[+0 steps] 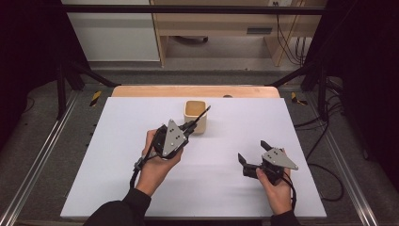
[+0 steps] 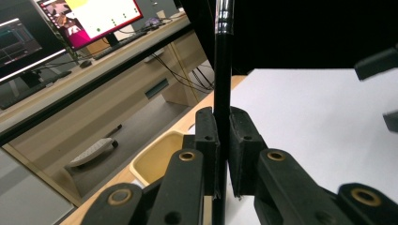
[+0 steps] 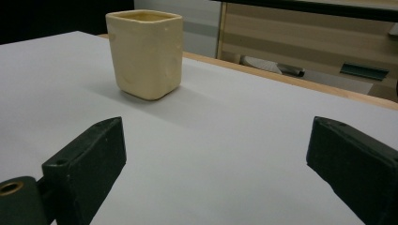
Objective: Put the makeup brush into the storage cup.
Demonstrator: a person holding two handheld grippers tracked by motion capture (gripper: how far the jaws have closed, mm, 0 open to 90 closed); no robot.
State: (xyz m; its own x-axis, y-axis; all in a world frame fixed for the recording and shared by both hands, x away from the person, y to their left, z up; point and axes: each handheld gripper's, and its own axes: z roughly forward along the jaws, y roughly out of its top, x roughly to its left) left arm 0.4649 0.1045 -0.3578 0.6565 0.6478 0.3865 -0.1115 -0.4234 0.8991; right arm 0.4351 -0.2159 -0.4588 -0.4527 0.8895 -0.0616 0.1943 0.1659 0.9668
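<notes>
Pen (image 2: 222,93) clamped, L gripper (image 2: 224,154)

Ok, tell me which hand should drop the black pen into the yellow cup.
Left. The left gripper is already shut on the black pen, right beside the yellow cup, with the pen's tip over its rim. The right gripper is open, empty and farther away.

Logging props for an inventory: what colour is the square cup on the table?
The cup is pale cream-yellow, plain with no pattern; the right gripper view shows it best.
</notes>
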